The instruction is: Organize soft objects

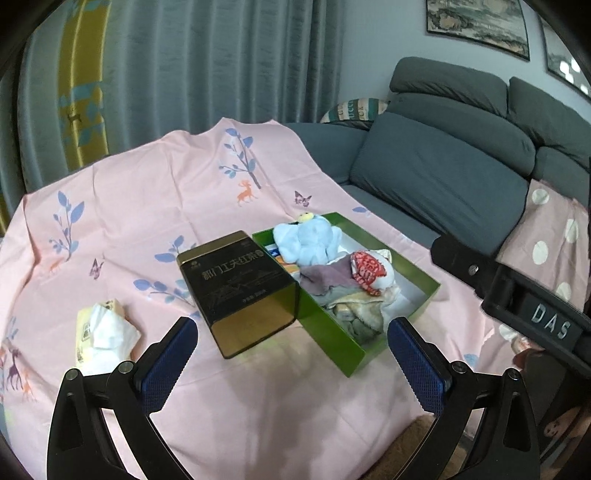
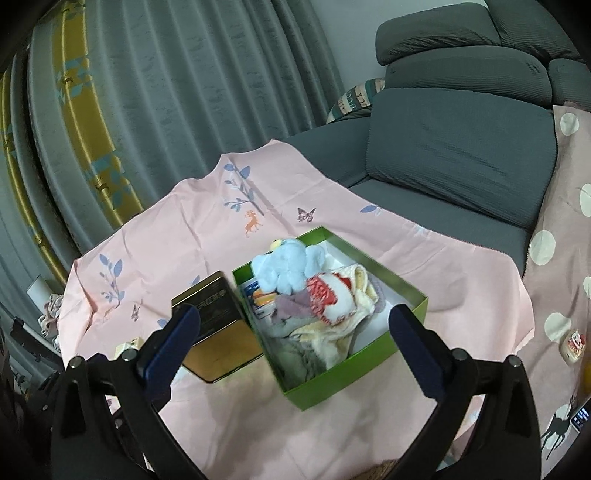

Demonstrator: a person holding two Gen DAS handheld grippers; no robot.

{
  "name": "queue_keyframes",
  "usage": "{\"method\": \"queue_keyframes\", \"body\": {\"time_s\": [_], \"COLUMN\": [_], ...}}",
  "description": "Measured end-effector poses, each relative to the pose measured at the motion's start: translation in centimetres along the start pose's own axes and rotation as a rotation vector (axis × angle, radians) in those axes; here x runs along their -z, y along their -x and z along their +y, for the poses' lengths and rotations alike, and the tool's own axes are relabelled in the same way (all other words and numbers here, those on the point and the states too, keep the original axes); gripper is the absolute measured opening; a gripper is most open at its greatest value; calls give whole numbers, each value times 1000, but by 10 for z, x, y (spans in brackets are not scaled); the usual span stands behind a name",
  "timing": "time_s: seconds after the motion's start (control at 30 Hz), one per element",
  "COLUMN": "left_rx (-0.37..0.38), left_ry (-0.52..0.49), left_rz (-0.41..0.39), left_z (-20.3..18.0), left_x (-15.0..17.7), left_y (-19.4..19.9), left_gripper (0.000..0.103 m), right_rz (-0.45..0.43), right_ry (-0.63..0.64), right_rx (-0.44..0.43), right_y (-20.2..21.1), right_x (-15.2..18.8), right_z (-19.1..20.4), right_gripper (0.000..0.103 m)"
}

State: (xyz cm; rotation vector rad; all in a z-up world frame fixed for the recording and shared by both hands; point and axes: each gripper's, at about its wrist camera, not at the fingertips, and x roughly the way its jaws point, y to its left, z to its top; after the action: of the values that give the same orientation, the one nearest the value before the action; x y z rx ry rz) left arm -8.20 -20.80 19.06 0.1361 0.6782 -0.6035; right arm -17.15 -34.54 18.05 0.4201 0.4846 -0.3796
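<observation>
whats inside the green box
The green box holds a blue plush toy, a red-and-white cloth and folded cloths; whatever lies beneath them is mostly hidden.

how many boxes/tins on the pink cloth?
2. Green box right of centre, open and holding soft items; dark tin against its left side. A tissue pack lies farther left, not counted.

A pink cloth (image 1: 155,192) printed with blue leaves, deer and butterflies is spread over the work surface. A dark tea tin (image 1: 240,288) with gold sides is laid flat on it, and a tissue pack (image 1: 103,332) is seen well apart to its left. A grey sofa (image 1: 443,177) is placed behind, with a pink polka-dot cover (image 2: 565,229) draped over one end. Grey curtains (image 1: 221,62) with a yellow band are hung along the back, and framed pictures (image 1: 476,22) are mounted above the sofa.
</observation>
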Motion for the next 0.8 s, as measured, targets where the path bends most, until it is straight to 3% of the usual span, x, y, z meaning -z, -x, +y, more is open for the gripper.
{"method": "queue_keyframes", "body": {"time_s": [0.8], "left_rx": [40], "left_ry": [38], "left_rz": [67], "left_z": [7], "left_x": [18], "left_y": [13], "left_gripper": [102], "right_rz": [47], "right_ry": [59], "right_rx": [28], "right_y": [22], "right_x": [23], "right_z": [26], "right_gripper": [102]}}
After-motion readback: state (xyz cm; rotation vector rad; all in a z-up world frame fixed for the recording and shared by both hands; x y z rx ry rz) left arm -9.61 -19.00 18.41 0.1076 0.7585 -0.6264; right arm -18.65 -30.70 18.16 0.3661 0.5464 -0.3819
